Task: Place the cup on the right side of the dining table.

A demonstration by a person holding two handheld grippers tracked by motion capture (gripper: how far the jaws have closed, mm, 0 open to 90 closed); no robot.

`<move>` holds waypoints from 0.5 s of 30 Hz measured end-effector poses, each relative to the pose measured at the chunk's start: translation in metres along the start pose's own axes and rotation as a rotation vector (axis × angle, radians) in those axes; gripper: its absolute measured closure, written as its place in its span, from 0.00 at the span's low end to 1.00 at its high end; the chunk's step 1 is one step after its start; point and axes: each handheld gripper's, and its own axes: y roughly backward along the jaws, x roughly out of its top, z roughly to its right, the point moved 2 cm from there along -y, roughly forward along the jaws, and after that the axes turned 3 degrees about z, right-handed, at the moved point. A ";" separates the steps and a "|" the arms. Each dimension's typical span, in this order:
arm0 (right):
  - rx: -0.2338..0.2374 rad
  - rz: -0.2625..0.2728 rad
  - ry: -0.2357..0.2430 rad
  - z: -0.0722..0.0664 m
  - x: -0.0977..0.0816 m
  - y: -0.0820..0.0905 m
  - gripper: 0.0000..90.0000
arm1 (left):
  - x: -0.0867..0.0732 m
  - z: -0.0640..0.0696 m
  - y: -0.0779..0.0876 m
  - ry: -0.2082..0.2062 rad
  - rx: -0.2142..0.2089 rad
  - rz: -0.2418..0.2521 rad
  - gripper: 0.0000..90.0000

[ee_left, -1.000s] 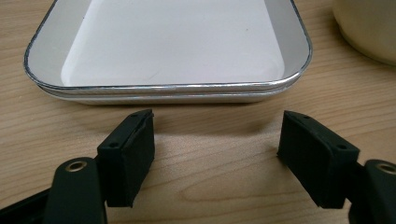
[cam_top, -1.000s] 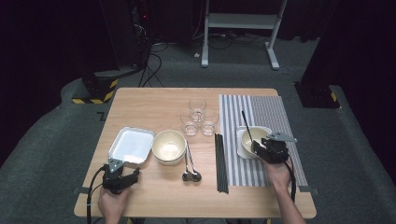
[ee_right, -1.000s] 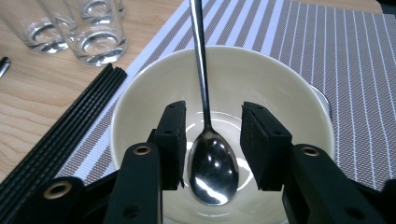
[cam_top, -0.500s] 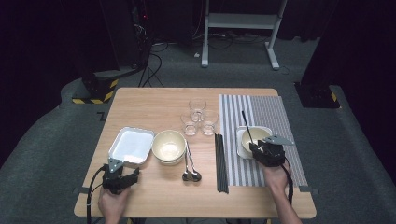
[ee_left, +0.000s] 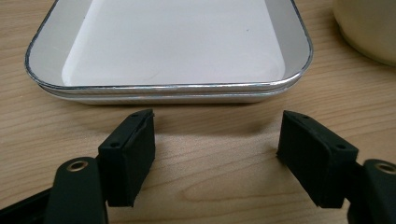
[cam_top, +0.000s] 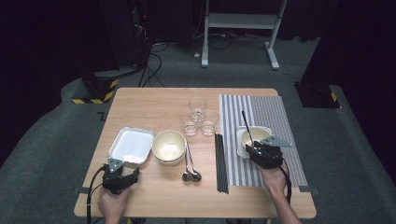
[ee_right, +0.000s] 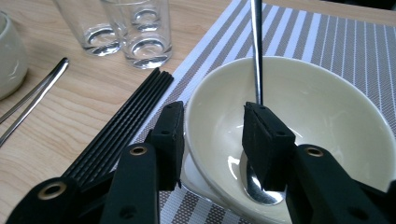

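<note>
Right gripper (ee_right: 212, 135) half open — straddling bowl (ee_right: 327, 121) rim, gripping nothing.

Since a moment ago, the right gripper (cam_top: 258, 148) has edged very slightly at the near rim of the cream bowl (cam_top: 252, 137), its jaws straddling that rim.

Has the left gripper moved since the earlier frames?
No. The left gripper sits in the same spot just short of the white tray, jaws open, as before.

bright table, dark, perhaps underexposed surroundings
</note>
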 end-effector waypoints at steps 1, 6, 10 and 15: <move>0.003 0.001 0.002 -0.001 0.000 0.001 0.65 | 0.000 0.000 0.000 0.000 -0.001 0.000 0.31; 0.028 0.010 0.002 -0.008 0.000 0.002 0.66 | 0.000 -0.001 0.000 0.003 -0.004 0.000 0.31; 0.051 0.026 0.002 -0.015 0.002 0.003 0.66 | 0.000 -0.001 0.000 0.008 -0.007 0.002 0.31; 0.093 0.016 0.019 -0.028 0.005 0.002 0.69 | 0.000 -0.001 0.000 0.013 -0.010 0.004 0.30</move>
